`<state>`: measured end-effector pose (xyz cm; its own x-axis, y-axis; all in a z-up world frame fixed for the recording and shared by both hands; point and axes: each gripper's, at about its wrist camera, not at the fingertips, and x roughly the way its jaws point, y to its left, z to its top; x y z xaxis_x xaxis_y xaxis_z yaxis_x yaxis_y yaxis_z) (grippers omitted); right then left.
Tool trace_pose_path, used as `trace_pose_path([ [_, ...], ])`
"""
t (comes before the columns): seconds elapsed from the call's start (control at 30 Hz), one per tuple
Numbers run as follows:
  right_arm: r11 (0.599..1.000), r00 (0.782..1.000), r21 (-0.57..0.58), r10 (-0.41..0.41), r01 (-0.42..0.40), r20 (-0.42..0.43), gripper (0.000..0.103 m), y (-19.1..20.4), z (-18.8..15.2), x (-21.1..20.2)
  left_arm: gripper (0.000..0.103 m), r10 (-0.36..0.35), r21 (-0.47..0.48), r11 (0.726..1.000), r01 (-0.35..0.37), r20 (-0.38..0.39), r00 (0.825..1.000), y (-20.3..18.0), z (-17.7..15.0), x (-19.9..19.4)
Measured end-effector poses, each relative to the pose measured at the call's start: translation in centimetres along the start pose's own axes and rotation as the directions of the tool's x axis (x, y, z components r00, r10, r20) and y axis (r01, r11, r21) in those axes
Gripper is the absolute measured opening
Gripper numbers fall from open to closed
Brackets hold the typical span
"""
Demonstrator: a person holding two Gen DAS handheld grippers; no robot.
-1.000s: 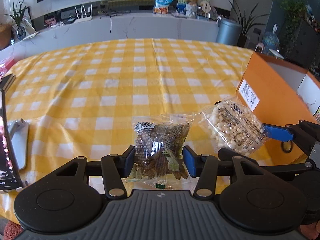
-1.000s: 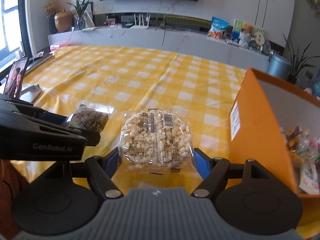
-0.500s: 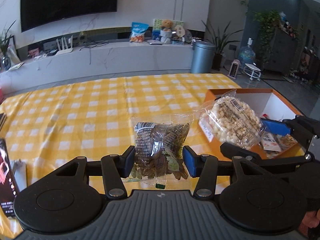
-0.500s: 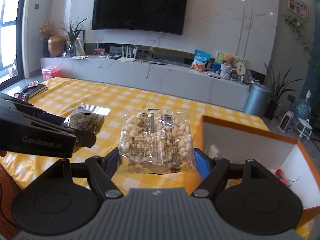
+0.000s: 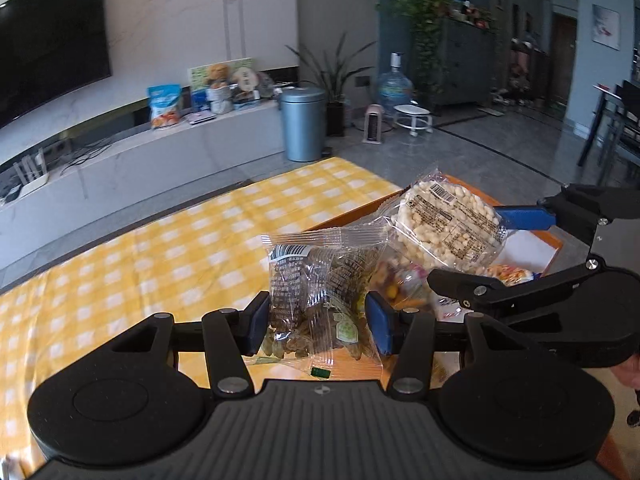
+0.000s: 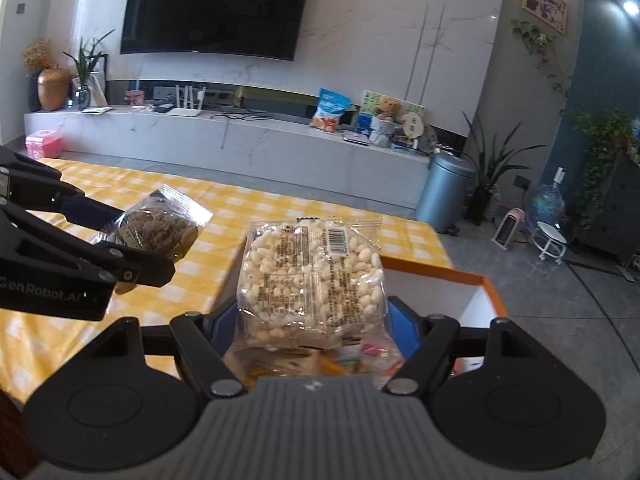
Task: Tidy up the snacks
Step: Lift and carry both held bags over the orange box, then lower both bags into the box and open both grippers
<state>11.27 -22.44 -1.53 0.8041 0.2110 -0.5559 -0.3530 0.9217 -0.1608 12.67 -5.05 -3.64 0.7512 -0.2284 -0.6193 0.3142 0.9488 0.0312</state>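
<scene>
My left gripper [image 5: 316,326] is shut on a clear bag of dark brown snacks [image 5: 316,292] and holds it in the air beside the orange box [image 5: 532,252]. My right gripper [image 6: 310,320] is shut on a clear bag of pale puffed snacks [image 6: 310,280] and holds it over the open orange box [image 6: 480,284]. In the right wrist view the left gripper [image 6: 132,256] with the brown bag [image 6: 160,234] is at the left. In the left wrist view the right gripper [image 5: 500,248] with the pale bag [image 5: 448,228] is at the right. Several wrapped snacks [image 5: 404,280] lie inside the box.
The table has a yellow checked cloth [image 5: 160,248], and the box stands at its right end. Beyond it are a white TV bench [image 6: 248,144], a grey bin [image 6: 446,188], a water bottle [image 6: 546,204] and a small white stool [image 6: 554,240] on the floor.
Both grippers have lifted their bags off the table and swung right. The pale bag is now over the open box, and the brown bag is next to it.
</scene>
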Motion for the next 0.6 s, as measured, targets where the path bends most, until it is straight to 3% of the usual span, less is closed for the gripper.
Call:
trace_pose_path([
  [0.2, 0.998, 0.998, 0.056, -0.034, 0.037, -0.049, 0.074, -4.4, 1.3, 1.5, 0.058, -0.066, 0.036, 0.997, 0.067, -0.015, 0.998, -1.1, 2.9, 3.5],
  [0.6, 0.991, 0.979, 0.114, -0.053, 0.076, -0.196, 0.074, -9.6, 0.5, 6.8, 0.058, -0.120, 0.166, 0.976, 0.140, -0.124, 0.985, -3.7, 4.0, 10.8],
])
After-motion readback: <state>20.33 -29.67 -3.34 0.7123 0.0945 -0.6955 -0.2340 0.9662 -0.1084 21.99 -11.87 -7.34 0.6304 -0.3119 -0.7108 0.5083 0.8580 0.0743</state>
